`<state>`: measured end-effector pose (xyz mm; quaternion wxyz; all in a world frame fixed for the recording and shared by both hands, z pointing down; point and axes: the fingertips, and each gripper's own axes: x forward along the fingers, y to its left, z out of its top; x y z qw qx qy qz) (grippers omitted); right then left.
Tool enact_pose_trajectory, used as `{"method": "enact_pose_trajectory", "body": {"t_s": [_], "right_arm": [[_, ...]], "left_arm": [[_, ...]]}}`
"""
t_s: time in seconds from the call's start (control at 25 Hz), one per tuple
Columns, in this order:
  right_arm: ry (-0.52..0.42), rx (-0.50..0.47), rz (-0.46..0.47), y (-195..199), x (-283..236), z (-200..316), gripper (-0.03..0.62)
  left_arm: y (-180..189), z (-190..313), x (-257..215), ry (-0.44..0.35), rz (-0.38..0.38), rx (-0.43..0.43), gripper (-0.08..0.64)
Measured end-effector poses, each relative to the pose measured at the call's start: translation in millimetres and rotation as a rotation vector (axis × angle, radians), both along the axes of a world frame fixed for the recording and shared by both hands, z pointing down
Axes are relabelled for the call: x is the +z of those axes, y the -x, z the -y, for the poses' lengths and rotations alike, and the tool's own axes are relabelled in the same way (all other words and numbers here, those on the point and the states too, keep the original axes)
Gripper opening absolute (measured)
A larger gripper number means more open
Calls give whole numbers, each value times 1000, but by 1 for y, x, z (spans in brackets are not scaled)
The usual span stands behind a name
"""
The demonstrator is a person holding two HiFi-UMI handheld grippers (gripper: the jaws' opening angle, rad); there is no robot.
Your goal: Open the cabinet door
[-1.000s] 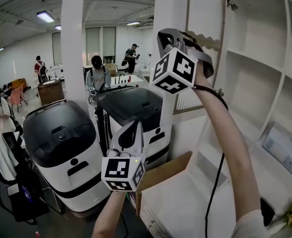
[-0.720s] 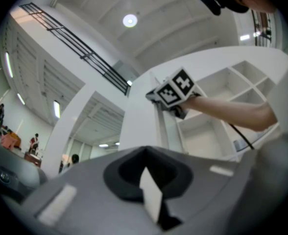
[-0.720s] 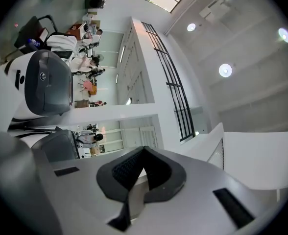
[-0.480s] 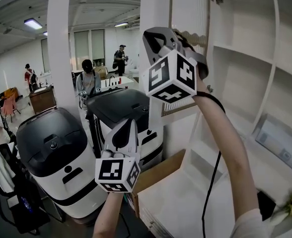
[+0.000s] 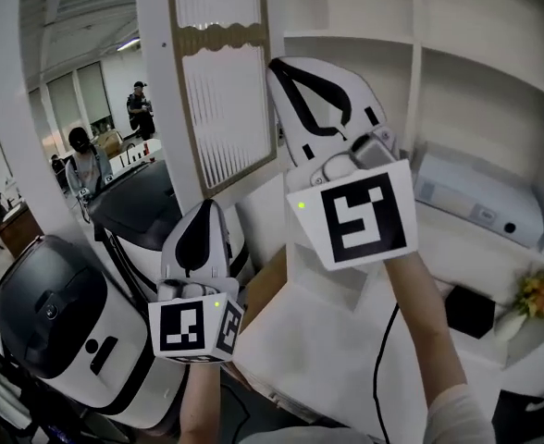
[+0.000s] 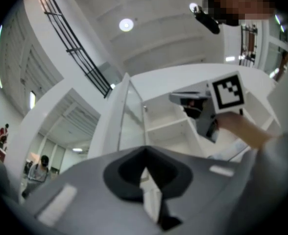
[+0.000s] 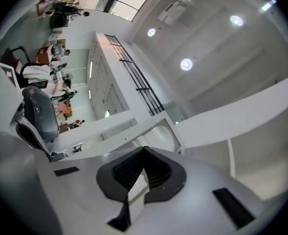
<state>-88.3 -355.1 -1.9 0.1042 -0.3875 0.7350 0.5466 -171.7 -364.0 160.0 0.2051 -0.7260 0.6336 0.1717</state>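
Note:
The cabinet door (image 5: 221, 81), a white frame around a ribbed pane, stands swung open at the left of the white cabinet (image 5: 476, 63). My right gripper (image 5: 287, 67) is raised in front of the open shelves, just right of the door's edge and apart from it, shut and empty. Lower left, my left gripper (image 5: 206, 207) points up below the door, shut with nothing in it. The left gripper view has its shut jaws (image 6: 144, 153) under the door (image 6: 125, 111) seen edge-on. From the right gripper (image 7: 144, 151), the door's pane (image 7: 161, 131) lies just beyond the tips.
A white box-like device (image 5: 480, 197) rests on a shelf, with a black object (image 5: 471, 311) and flowers (image 5: 534, 294) lower right. Two white machines with dark tops (image 5: 59, 322) (image 5: 152, 202) stand left of the cabinet. A cardboard flap (image 5: 263, 285) juts out below. People stand far back (image 5: 140, 109).
My right gripper has come away from the door's edge, moving right and rolling. The left gripper has risen a little. The view has swung right, so the door now shows more face-on.

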Motion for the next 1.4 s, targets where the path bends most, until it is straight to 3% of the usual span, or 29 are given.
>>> {"method": "enact_pose_trajectory", "body": {"t_s": [0.16,0.44,0.64,0.96,1.12,1.4], "right_arm": [[148,-25,191,-68,44,-2,0],[350,23,309,-126,142,6,0],[471,69,324,-138,217,7,0],[698,136,376,-161,314,6,0],[742,150,357,-162,332,4,0],[743,144,369,-162,331,-2,0]], "left_arm": [[-42,1,2,-16,24,70,6],[-87,4,30,-24,12,143,6],[-99,-2,65,-47,-19,145,6],[-116,-8,133,98,-12,175,6],[-118,-10,152,149,-12,178,6],[-114,-14,154,164,-6,167,6]]}}
